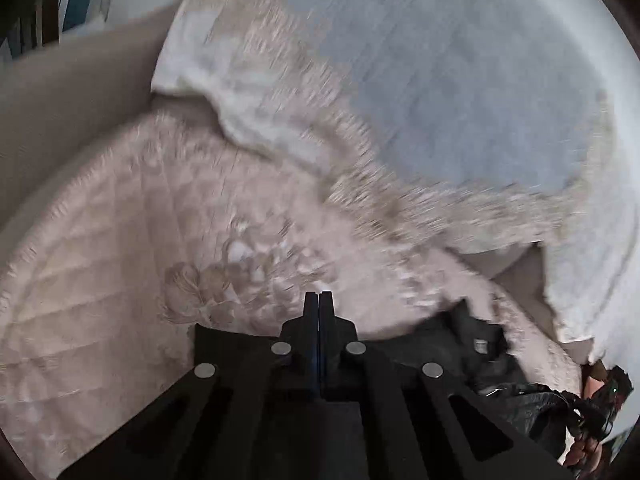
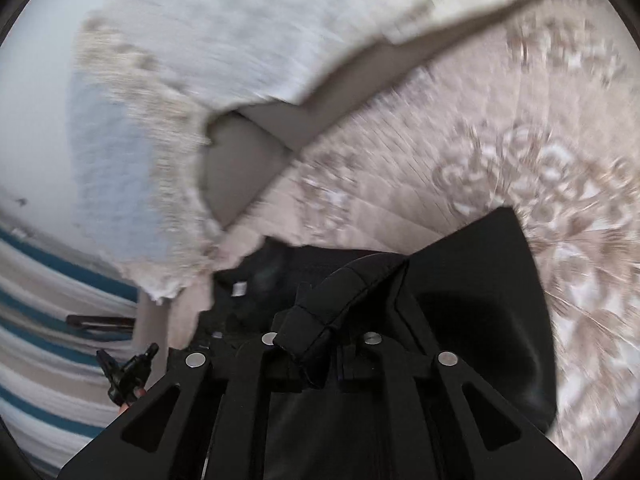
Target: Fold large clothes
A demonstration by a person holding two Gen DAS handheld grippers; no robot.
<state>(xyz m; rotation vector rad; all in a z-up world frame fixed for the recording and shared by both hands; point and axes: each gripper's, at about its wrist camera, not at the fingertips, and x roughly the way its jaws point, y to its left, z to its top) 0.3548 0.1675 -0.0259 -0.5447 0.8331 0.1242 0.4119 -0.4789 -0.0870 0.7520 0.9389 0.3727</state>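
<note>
While left jaws point(image 1: 319, 300) press together empty, right jaws point(image 2: 320, 344) pinch the black garment point(image 2: 472, 280).

A pale pink quilted bedspread with a stitched diamond pattern and beige floral embroidery point(image 1: 120, 248) fills the lower left of the left wrist view and the right side of the right wrist view point(image 2: 520, 152). Over it, in the upper centre and right of the left wrist view, lies a light blue-grey woven blanket with a shaggy cream fringe point(image 1: 460, 80); it takes the upper left of the right wrist view point(image 2: 224, 32). A plain beige sheet point(image 1: 60, 120) shows at the left edge. A rug with teal, white and tan stripes point(image 2: 44, 320) lies at the lower left of the right wrist view. Soft daylight; both views are motion-blurred.
</note>
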